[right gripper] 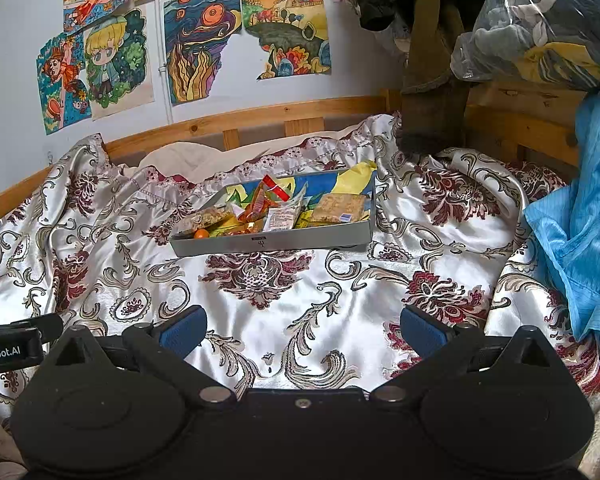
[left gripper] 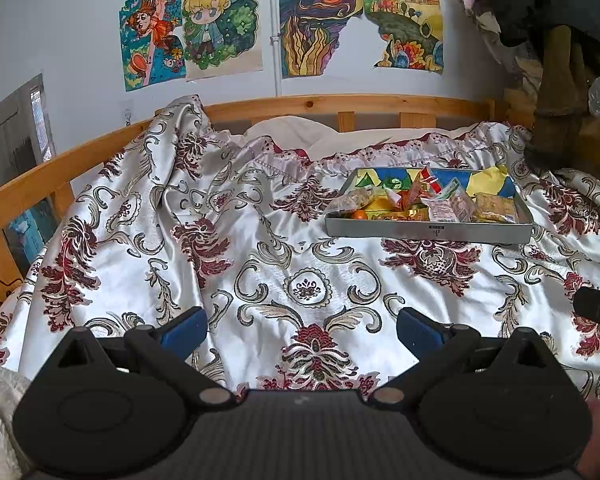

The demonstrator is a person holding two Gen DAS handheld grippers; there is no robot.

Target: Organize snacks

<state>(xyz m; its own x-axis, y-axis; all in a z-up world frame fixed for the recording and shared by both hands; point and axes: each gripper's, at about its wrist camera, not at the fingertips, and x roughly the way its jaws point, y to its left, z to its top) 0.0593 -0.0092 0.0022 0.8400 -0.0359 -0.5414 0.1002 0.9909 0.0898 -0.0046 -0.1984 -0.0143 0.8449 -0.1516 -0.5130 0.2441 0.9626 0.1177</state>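
A shallow grey box [left gripper: 428, 234] [right gripper: 272, 245] sits on the patterned bedspread, far ahead of both grippers. Several wrapped snacks lie inside it: a small orange fruit [left gripper: 359, 215] [right gripper: 201, 234], red-orange packets [right gripper: 266, 198], a cracker pack [left gripper: 495, 206] [right gripper: 340, 206] and a granola-like bag [right gripper: 208, 218]. My left gripper [left gripper: 302, 328] hovers low over the bedspread, open, with nothing between its blue pads. My right gripper [right gripper: 303, 326] is likewise open and empty, nearer the box's front. The left gripper's body [right gripper: 16, 340] shows at the left edge of the right wrist view.
A wooden bed rail [left gripper: 340, 104] [right gripper: 260, 114] runs along the wall behind the box, with drawings taped above. Brown hanging fabric [right gripper: 432, 80] stands right of the box. A blue cloth [right gripper: 580, 220] lies at the right. The bedspread [left gripper: 260, 248] is rumpled at left.
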